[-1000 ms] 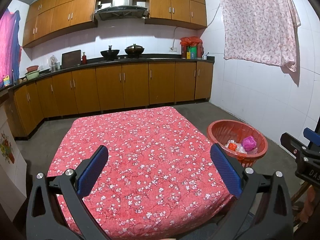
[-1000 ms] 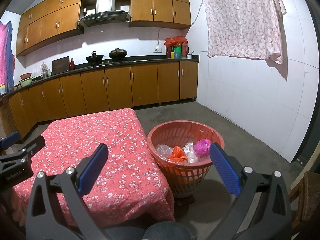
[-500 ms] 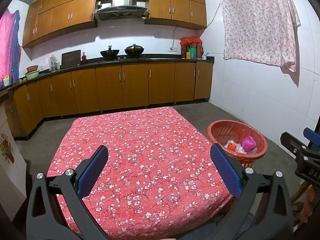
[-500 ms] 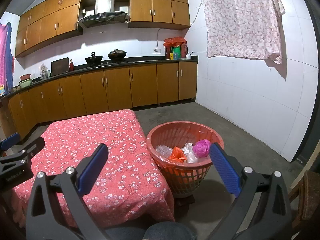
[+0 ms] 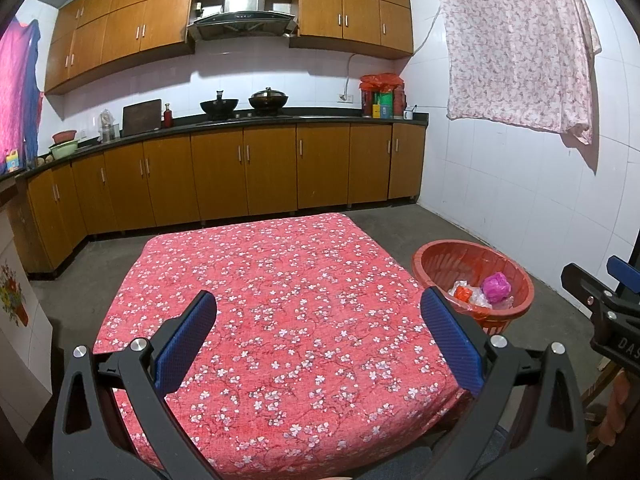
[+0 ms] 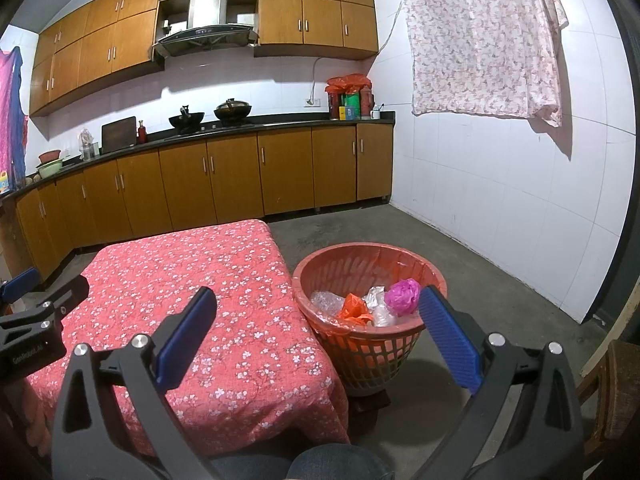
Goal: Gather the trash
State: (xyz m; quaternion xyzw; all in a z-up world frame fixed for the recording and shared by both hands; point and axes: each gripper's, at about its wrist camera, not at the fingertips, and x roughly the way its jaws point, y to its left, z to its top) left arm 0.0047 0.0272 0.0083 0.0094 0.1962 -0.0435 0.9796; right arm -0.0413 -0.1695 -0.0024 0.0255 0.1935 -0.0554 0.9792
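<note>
A red plastic basket point(image 6: 332, 268) stands on the floor right of the table; it also shows in the left wrist view point(image 5: 436, 252). Inside lie a pink crumpled ball point(image 6: 402, 296), an orange wrapper point(image 6: 352, 308) and clear plastic point(image 6: 326, 300). The table wears a red flowered cloth point(image 5: 280, 300) with nothing on it. My left gripper point(image 5: 318, 336) is open and empty above the table's near edge. My right gripper point(image 6: 318, 336) is open and empty, held in front of the basket and the table's right corner.
Brown kitchen cabinets point(image 5: 240, 176) and a dark counter with pots run along the far wall. A flowered cloth point(image 5: 516, 48) hangs on the white tiled right wall. The grey floor point(image 6: 480, 260) spreads around the basket. A wooden chair point(image 6: 612, 392) stands at the right edge.
</note>
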